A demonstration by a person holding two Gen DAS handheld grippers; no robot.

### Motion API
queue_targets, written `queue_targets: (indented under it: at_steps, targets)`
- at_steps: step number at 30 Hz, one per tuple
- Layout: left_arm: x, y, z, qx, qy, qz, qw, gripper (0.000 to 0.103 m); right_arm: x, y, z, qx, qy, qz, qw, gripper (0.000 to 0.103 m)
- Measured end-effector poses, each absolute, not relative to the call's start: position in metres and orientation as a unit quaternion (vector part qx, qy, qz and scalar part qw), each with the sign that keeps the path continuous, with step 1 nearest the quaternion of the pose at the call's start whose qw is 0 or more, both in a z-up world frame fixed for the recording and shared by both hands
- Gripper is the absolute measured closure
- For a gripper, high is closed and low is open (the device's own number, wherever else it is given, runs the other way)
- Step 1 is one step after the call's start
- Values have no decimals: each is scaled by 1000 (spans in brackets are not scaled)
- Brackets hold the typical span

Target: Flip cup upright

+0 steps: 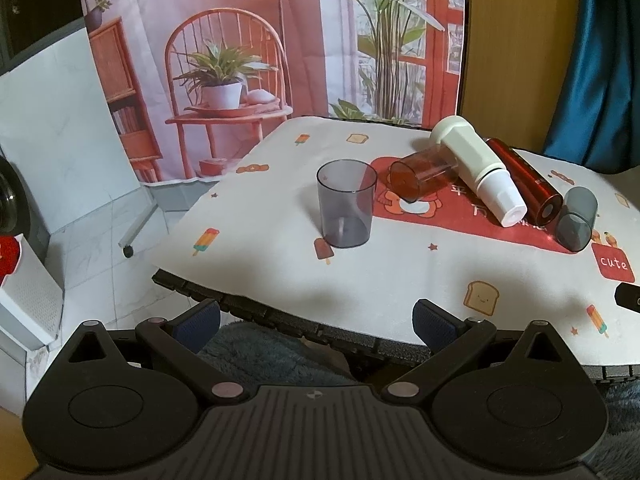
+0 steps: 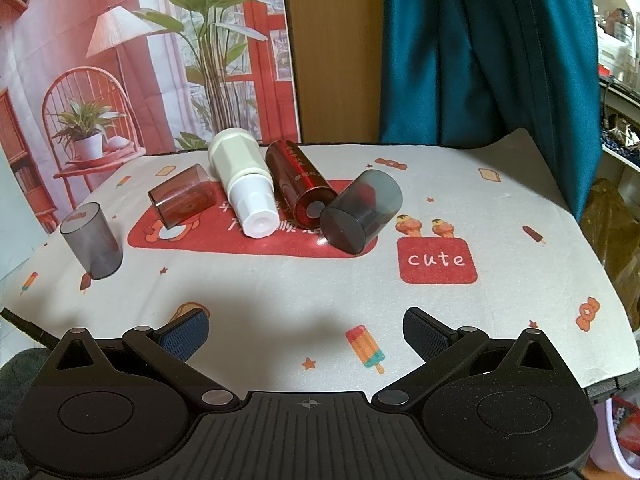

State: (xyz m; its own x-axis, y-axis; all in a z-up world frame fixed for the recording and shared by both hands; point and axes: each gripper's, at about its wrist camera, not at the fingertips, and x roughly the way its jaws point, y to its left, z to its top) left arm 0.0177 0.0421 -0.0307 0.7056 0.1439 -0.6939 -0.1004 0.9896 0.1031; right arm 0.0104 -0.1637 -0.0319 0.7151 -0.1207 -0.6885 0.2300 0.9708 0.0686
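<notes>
where toppled, four cups point(image 2: 362, 212)

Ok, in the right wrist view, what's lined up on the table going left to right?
Grey cup standing upright → red cup on its side → white bottle lying down → dark red bottle lying down → grey cup on its side → the red "cute" patch on the cloth.
</notes>
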Motion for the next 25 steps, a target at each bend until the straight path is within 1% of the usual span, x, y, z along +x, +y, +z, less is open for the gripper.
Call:
queue_targets:
  at_steps: [25]
  targets:
    - [18, 43, -32, 22, 382, 66, 922, 0, 10, -164, -32, 74, 366, -94, 923, 0]
